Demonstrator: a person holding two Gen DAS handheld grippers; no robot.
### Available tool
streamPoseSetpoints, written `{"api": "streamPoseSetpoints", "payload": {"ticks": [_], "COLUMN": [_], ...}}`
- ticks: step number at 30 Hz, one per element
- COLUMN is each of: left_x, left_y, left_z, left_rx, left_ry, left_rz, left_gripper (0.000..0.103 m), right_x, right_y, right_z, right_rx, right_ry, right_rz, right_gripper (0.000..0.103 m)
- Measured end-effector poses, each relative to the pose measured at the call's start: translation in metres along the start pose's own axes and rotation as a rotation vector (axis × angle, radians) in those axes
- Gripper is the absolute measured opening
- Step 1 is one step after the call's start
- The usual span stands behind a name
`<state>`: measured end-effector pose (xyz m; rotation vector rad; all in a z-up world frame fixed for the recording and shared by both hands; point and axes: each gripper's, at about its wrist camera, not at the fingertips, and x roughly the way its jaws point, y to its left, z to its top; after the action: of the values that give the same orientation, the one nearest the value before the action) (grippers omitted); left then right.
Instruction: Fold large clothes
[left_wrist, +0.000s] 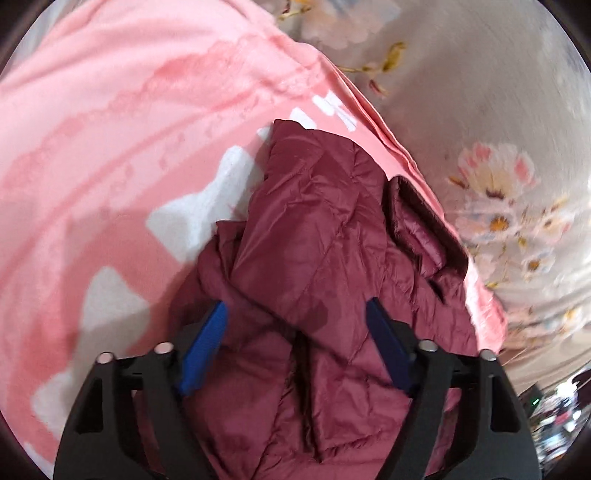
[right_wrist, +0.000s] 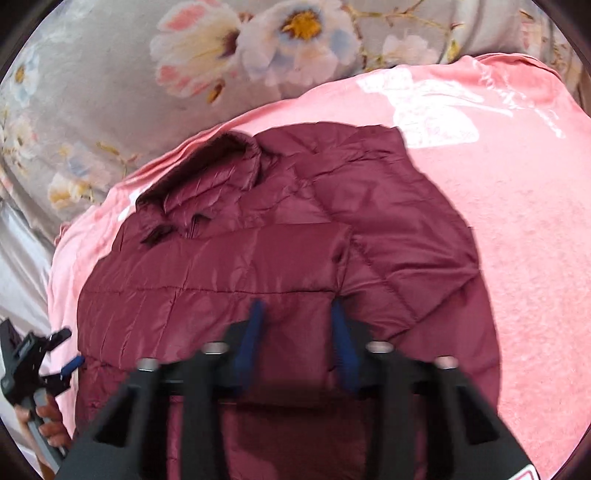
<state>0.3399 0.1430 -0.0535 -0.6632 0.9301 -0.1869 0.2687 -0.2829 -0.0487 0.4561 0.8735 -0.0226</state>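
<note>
A maroon quilted puffer jacket (left_wrist: 317, 236) lies on a pink blanket (left_wrist: 110, 129), a sleeve folded across its body and its collar at the right. My left gripper (left_wrist: 295, 314) is open just above the jacket, blue fingers spread wide and empty. In the right wrist view the jacket (right_wrist: 258, 251) lies spread with its collar at the upper left. My right gripper (right_wrist: 299, 314) hovers over the jacket's middle with its jaws partly open, holding nothing. The left gripper also shows at the left edge of the right wrist view (right_wrist: 59, 354), held in a hand.
The pink blanket (right_wrist: 517, 240) with white patches lies on a grey floral bedsheet (right_wrist: 110, 92). The sheet also shows at the right of the left wrist view (left_wrist: 498, 110). Dark clutter (left_wrist: 557, 413) sits beyond the bed at the lower right.
</note>
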Motion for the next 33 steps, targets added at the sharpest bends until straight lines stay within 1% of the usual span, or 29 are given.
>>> {"api": "streamPoseSetpoints", "payload": {"ticks": [1,2,3,4,5,6,8,9,10,11,12,13,14,17,20,23,27,28,29,30,31,32,33], "left_x": [0.005,0.008,0.011,0.013,0.011,0.007,-0.006,-0.013,-0.019,-0.022,-0.026,-0.027,-0.026,-0.016,-0.001,0.008,0.017,0.017,0.015,0.009,-0.003,-0.014,-0.033], "left_y": [0.0,0.0,0.002,0.003,0.002,0.0,-0.008,-0.014,-0.018,-0.022,-0.026,-0.028,-0.028,-0.024,-0.015,-0.011,-0.015,-0.016,-0.018,-0.02,-0.023,-0.025,-0.031], "left_z": [0.004,0.008,0.012,0.017,0.02,0.023,0.024,0.022,0.02,0.017,0.013,0.008,0.004,-0.005,-0.012,-0.015,-0.022,-0.023,-0.024,-0.024,-0.026,-0.027,-0.027], "left_rx": [-0.01,-0.022,-0.04,-0.047,-0.038,-0.027,0.005,0.03,0.055,0.08,0.118,0.142,0.162,0.197,0.201,0.207,0.268,0.286,0.294,0.308,0.324,0.337,0.359], "left_ry": [0.003,0.005,0.004,-0.009,-0.032,-0.056,-0.102,-0.123,-0.14,-0.152,-0.166,-0.168,-0.162,-0.14,-0.104,-0.09,-0.097,-0.102,-0.106,-0.115,-0.138,-0.168,-0.231], "left_rz": [0.005,0.019,0.035,0.064,0.091,0.107,0.121,0.131,0.144,0.163,0.188,0.202,0.221,0.267,0.3,0.316,0.365,0.374,0.377,0.387,0.385,0.378,0.376], "left_gripper": [0.059,0.045,0.027,0.019,0.008,0.005,0.002,0.001,0.001,0.001,0.001,0.0,0.0,0.0,0.0,0.0,0.002,0.003,0.008,0.027,0.04,0.058,0.059], "right_x": [-0.002,-0.008,-0.017,-0.03,-0.041,-0.053,-0.078,-0.085,-0.087,-0.084,-0.075,-0.066,-0.052,-0.027,-0.014,-0.001,0.006,0.005,0.001,-0.003,-0.01,-0.021,-0.032], "right_y": [0.003,0.007,0.012,0.017,0.021,0.025,0.032,0.035,0.036,0.036,0.035,0.033,0.027,0.011,0.005,0.001,0.001,0.0,-0.002,-0.003,-0.004,-0.007,-0.009], "right_z": [0.001,0.005,0.01,0.017,0.022,0.027,0.034,0.035,0.035,0.032,0.027,0.023,0.017,0.003,-0.007,-0.017,-0.022,-0.02,-0.02,-0.02,-0.019,-0.018,-0.016], "right_rx": [-0.007,-0.024,-0.04,-0.056,-0.065,-0.074,-0.107,-0.129,-0.141,-0.162,-0.187,-0.198,-0.203,-0.177,-0.174,-0.184,-0.19,-0.185,-0.178,-0.173,-0.168,-0.164,-0.159], "right_ry": [-0.005,-0.024,-0.057,-0.099,-0.128,-0.158,-0.217,-0.234,-0.233,-0.217,-0.193,-0.172,-0.13,-0.054,-0.021,0.005,0.016,0.013,0.014,0.012,0.004,-0.019,-0.043], "right_rz": [0.002,0.017,0.028,0.047,0.071,0.097,0.138,0.141,0.133,0.104,0.056,0.028,-0.003,-0.033,-0.054,-0.073,-0.081,-0.077,-0.074,-0.075,-0.081,-0.094,-0.102], "right_gripper": [0.005,0.004,0.003,0.003,0.003,0.002,0.002,0.002,0.002,0.002,0.002,0.002,0.002,0.002,0.002,0.002,0.003,0.006,0.01,0.012,0.018,0.024,0.025]}}
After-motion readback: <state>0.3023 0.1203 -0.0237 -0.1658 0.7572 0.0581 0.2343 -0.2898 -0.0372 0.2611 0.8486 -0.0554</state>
